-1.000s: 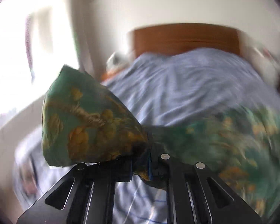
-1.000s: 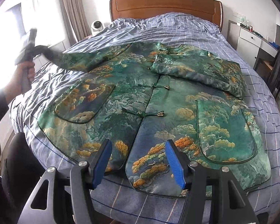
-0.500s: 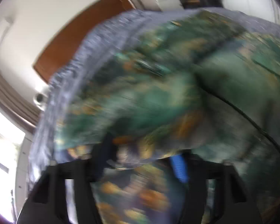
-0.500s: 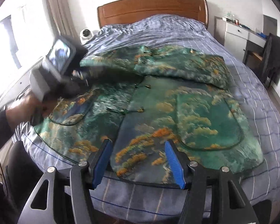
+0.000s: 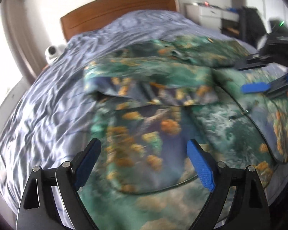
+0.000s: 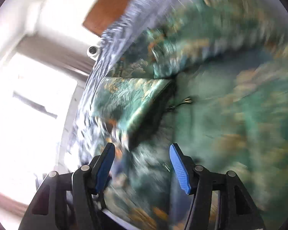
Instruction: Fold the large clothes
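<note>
A large green jacket (image 5: pixel 163 115) with an orange tree print lies spread on the bed, its left sleeve (image 5: pixel 147 76) folded across the chest. My left gripper (image 5: pixel 144 153) is open and empty just above the jacket's left front. My right gripper (image 6: pixel 142 153) is open and empty, low over the jacket (image 6: pixel 220 105) near the folded sleeve (image 6: pixel 136 103); it also shows at the right edge of the left wrist view (image 5: pixel 259 88). Both views are motion-blurred.
The jacket lies on a blue checked bedspread (image 5: pixel 48 95). A wooden headboard (image 5: pixel 117 9) stands behind. A small white device (image 5: pixel 51 51) sits at the bed's far left corner. White drawers and dark furniture (image 5: pixel 230 19) stand at the right. A bright window (image 6: pixel 28 95) is at the left.
My left gripper carried the sleeve over the jacket, let it go and now stands open. My right gripper swung from the bed's foot in over the jacket and tilted.
</note>
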`<state>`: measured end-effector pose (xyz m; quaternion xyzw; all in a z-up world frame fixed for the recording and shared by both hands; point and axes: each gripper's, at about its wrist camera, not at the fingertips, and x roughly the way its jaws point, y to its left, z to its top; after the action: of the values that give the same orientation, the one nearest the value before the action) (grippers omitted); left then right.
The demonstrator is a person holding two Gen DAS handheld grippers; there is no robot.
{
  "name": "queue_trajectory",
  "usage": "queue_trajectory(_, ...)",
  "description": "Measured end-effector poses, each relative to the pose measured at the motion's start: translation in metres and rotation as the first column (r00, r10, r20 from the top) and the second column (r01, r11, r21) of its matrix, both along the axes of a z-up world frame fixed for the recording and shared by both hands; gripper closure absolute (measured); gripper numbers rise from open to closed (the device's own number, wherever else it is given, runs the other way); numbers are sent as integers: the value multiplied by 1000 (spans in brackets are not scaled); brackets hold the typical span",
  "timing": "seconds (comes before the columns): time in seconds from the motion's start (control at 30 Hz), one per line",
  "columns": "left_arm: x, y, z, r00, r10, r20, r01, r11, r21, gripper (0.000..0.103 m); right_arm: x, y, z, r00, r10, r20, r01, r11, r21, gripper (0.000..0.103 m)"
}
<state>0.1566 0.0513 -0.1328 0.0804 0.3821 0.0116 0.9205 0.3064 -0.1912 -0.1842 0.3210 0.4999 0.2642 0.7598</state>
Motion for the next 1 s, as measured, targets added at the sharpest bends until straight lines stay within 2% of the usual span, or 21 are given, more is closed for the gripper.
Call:
queue_trajectory(0.07, -5, 11, 0, 1000, 29, 5, -29, 999, -26, 11, 21, 13, -15, 998, -10, -67, 13, 999, 43, 42)
queue_trajectory(0.17, -11, 19, -4, 999, 44, 4, -43, 998, -56, 11, 40, 30, -30, 993, -21, -119, 26, 999, 44, 41)
queue_trajectory(0.27, -8, 24, -10, 998, 53, -16, -54, 995, -83, 11, 52, 48, -40, 990, -22, -140, 23, 1000, 7, 42)
queue_trajectory(0.37, -9, 28, -12, 997, 65, -34, -68, 991, -114, 11, 60, 68, -39, 991, 21, -133, -27, 999, -40, 90)
queue_trajectory(0.4, -10, 29, -10, 997, 66, -31, -70, 990, -122, 11, 61, 75, -29, 994, 36, -103, -43, 997, -62, 91)
queue_trajectory(0.47, -12, 30, -5, 998, 68, -17, -69, 988, -136, 11, 68, 85, 6, 997, 73, 27, -69, 990, -124, 92)
queue_trajectory(0.57, -11, 30, 4, 997, 70, 11, -68, 986, -151, 11, 91, 84, 55, 975, 79, 208, -28, 972, -235, 92)
queue_trajectory(0.7, -6, 29, 14, 997, 66, 33, -58, 980, -191, 11, 144, 73, 88, 945, 73, 320, 44, 937, -345, 92)
queue_trajectory(0.83, 3, 32, 13, 997, 74, 15, -70, 977, -203, 11, 183, 70, 68, 958, 66, 279, 56, 910, -410, 92)
queue_trajectory(0.93, 8, 38, 10, 996, 85, 5, -82, 976, -202, 11, 182, 59, 39, 983, 20, 180, 50, 926, -373, 92)
queue_trajectory(1.0, 16, 41, 7, 997, 80, -19, -82, 973, -216, 11, 181, 60, 23, 985, 16, 171, 53, 917, -395, 92)
